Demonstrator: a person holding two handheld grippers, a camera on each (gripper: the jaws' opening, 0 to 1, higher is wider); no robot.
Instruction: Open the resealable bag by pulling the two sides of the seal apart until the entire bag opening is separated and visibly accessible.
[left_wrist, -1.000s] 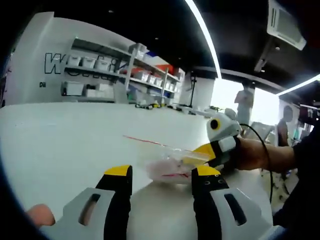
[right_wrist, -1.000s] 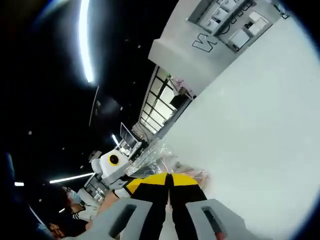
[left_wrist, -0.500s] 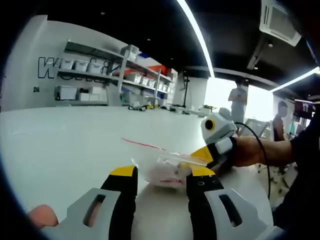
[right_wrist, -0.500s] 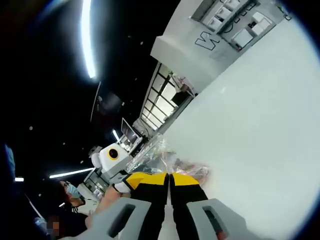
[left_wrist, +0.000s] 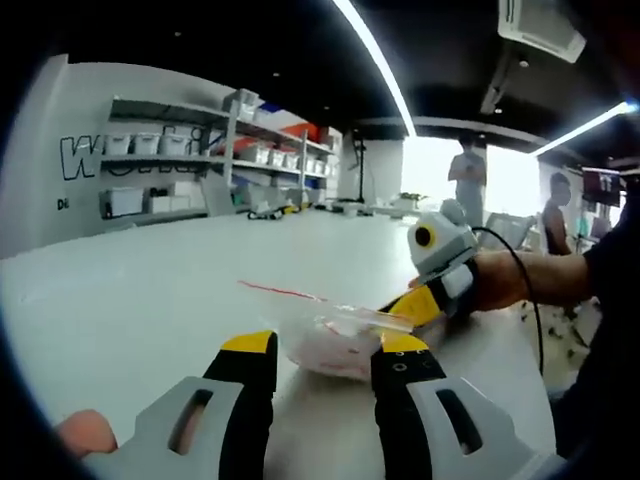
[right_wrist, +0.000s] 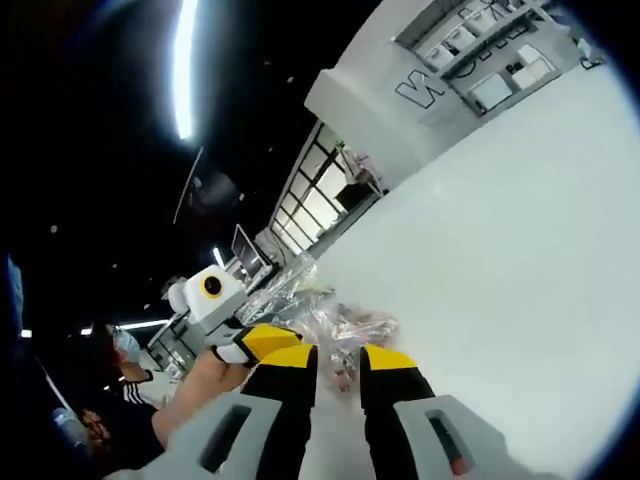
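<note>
A clear bag with a red seal strip is seen on the white bench, just past the tips of the left tool. Something pink is seen inside the bag.

In the left gripper view, the left tool is held low over the bench and pointed at the bag. Its two black and yellow jaws are spread apart, and nothing is held between them. A fingertip is seen at the lower left, by the tool's grey body.

The right tool is seen coming in from the right side of that view. It is held by a hand with the arm stretched out level over the bench. Its yellow tip is right at the bag's top edge. It cannot be told from there whether the edge is pinched.

In the right gripper view, the picture is tilted a lot. The right tool has its jaws a little apart, with a small gap between the yellow tips. The crinkled bag lies just past them. The left tool is seen from the left there, held in a hand, with its yellow tip close to the bag.

Shelves with boxes are seen on the far wall. Two people are seen standing by a bright window.
</note>
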